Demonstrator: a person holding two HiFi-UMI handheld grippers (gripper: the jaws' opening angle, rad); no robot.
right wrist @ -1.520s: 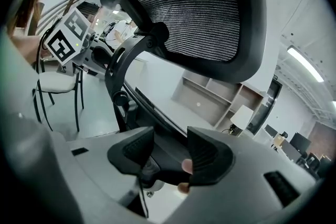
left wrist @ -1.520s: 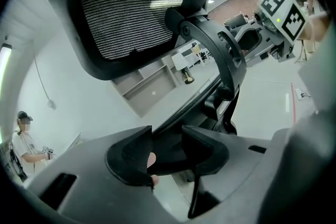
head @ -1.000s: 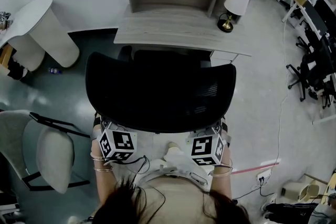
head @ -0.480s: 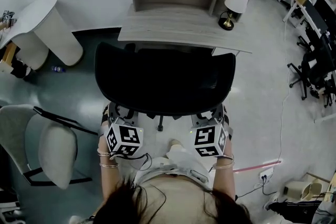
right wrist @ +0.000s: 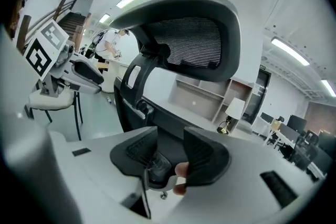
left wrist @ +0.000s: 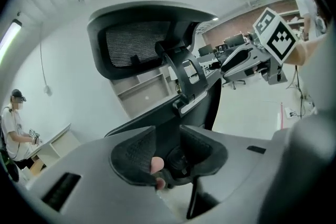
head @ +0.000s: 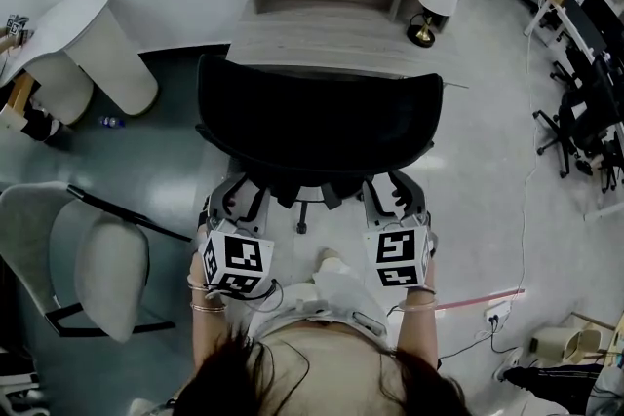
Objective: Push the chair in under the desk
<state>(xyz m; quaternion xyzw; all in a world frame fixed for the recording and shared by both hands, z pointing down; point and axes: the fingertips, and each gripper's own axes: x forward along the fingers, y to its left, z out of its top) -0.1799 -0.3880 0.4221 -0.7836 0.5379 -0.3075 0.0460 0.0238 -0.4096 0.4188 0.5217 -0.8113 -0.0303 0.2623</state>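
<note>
The left gripper (left wrist: 167, 140) has its jaws wide apart, though they have just been closing a bit. The dark lower back of the black chair (head: 317, 127) sits in the gap. The right gripper (right wrist: 169, 147) is the same. Whether they touch the chair is hard to tell. The chair stands mid-frame on the shiny grey floor (head: 487, 170). Its back covers the front edge of the desk (head: 322, 39) above. The chair's seat is hidden.

The chair (head: 317, 127) stands closer to the desk (head: 322, 39) than a second ago, and its back now overlaps the desk's front edge. My left gripper (head: 242, 202) and right gripper (head: 390, 198) follow it toward the desk. Their jaws have just been closing, with a dark part of the chair between them.
</note>
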